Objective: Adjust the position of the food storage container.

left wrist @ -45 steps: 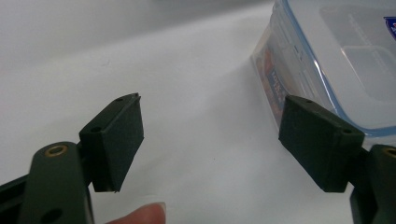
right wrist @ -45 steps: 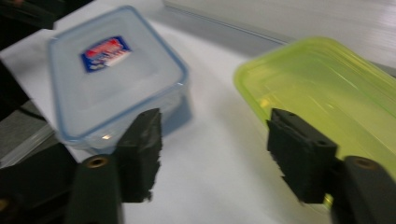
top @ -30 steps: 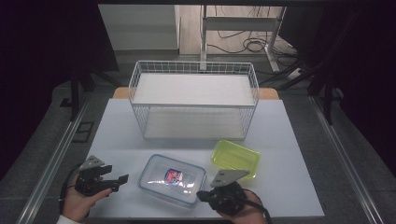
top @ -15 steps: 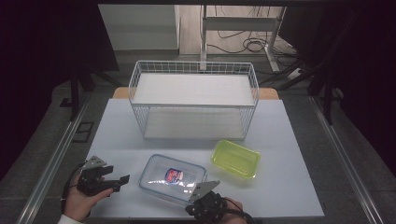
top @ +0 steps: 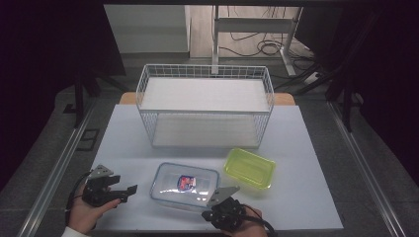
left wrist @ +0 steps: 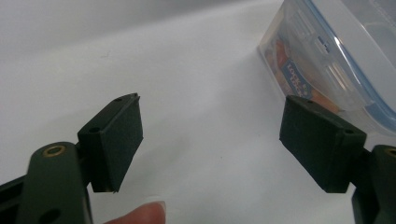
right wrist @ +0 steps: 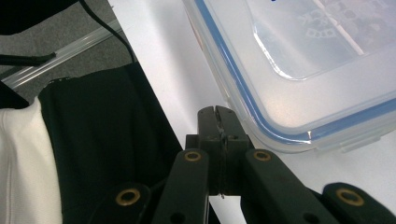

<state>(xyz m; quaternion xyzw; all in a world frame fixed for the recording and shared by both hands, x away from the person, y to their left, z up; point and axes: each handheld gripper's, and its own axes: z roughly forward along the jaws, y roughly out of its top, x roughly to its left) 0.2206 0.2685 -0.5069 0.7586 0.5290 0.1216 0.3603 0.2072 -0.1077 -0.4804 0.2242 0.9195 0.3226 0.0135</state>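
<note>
— Three containers on the tabletop; which is biggest?

— White wire basket at the far side, upright, nothing in it that I can see. Then the clear lidded box with the blue seal, near the front edge between the two hands. Smallest is the yellow-green tub, open-topped and looking empty, just beside the clear box on its right.

— What's in the clear box?

— Something with a printed red and blue label; the left gripper view shows it through the wall, but I can't tell what it is.

— How should it handle?

— Hard plastic, stiff, probably light, and smooth enough to slip. The lid's clip flaps and rim look like the best purchase; I'd judge the flat lid too slick to pinch.

— And the claws?

— Left claw sits wide apart with nothing between its pads, pointing at the box's left end, a little short of it. Right claw is pressed fully together, holding nothing, its tip right by the box's near corner; touching or not, I can't tell.
</note>
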